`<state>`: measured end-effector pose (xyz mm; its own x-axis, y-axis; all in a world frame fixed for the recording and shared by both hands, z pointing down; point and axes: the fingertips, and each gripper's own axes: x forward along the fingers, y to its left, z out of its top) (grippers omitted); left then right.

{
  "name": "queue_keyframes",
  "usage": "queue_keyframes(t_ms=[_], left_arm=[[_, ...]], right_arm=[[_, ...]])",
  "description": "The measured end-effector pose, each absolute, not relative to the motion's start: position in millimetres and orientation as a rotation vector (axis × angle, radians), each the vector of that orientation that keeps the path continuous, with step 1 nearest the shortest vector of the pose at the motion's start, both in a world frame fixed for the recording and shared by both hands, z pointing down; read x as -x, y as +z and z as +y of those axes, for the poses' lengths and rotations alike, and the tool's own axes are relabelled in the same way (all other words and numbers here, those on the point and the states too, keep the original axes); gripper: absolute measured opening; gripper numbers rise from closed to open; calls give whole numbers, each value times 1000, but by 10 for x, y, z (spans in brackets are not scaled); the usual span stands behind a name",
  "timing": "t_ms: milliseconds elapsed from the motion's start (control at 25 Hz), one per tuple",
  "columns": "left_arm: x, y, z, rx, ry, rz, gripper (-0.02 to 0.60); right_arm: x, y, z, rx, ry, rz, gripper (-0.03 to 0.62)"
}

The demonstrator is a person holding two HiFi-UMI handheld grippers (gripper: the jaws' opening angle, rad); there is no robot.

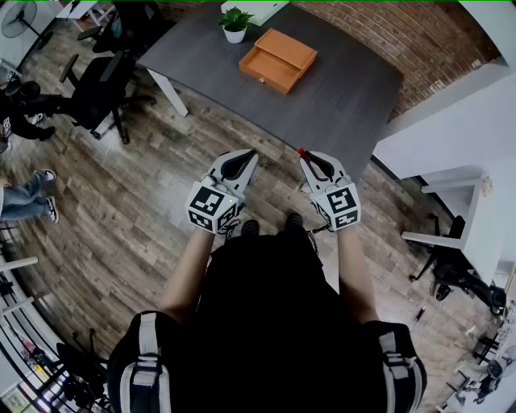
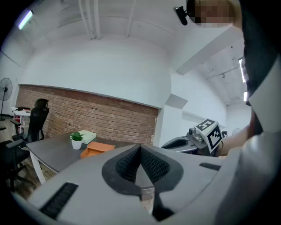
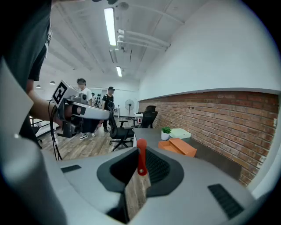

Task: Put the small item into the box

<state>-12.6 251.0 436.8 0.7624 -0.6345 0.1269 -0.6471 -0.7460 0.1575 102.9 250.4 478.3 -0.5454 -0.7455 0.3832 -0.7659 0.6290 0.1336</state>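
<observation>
An orange box [image 1: 278, 59] lies open on the dark grey table [image 1: 347, 97], well ahead of me; it also shows in the left gripper view [image 2: 97, 149] and the right gripper view [image 3: 178, 146]. My right gripper [image 1: 305, 155] is shut on a small red item [image 3: 141, 158], which stands upright between its pads and pokes out past the tips [image 1: 301, 152]. My left gripper [image 1: 250, 155] is shut with nothing in it; its pads [image 2: 127, 163] meet at the tips. Both grippers are held side by side in front of my body, over the wooden floor and short of the table.
A small potted plant [image 1: 235, 24] stands on the table behind the box, beside a pale green flat box [image 2: 90, 136]. Black office chairs [image 1: 101, 85] are at the left. White desks and a wall [image 1: 451, 137] are at the right. People stand in the room's far part [image 3: 83, 94].
</observation>
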Motion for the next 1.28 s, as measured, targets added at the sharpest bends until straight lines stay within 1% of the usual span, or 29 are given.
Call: queue_keyframes(t_ms=[680, 1280], left_arm=[[598, 4364, 2549, -2725, 58, -1023, 21], [565, 4375, 2562, -2731, 92, -980, 21]], right_arm=[[-720, 4859, 2630, -1184, 99, -2442, 65], [-646, 4841, 2551, -1174, 91, -2468, 64]])
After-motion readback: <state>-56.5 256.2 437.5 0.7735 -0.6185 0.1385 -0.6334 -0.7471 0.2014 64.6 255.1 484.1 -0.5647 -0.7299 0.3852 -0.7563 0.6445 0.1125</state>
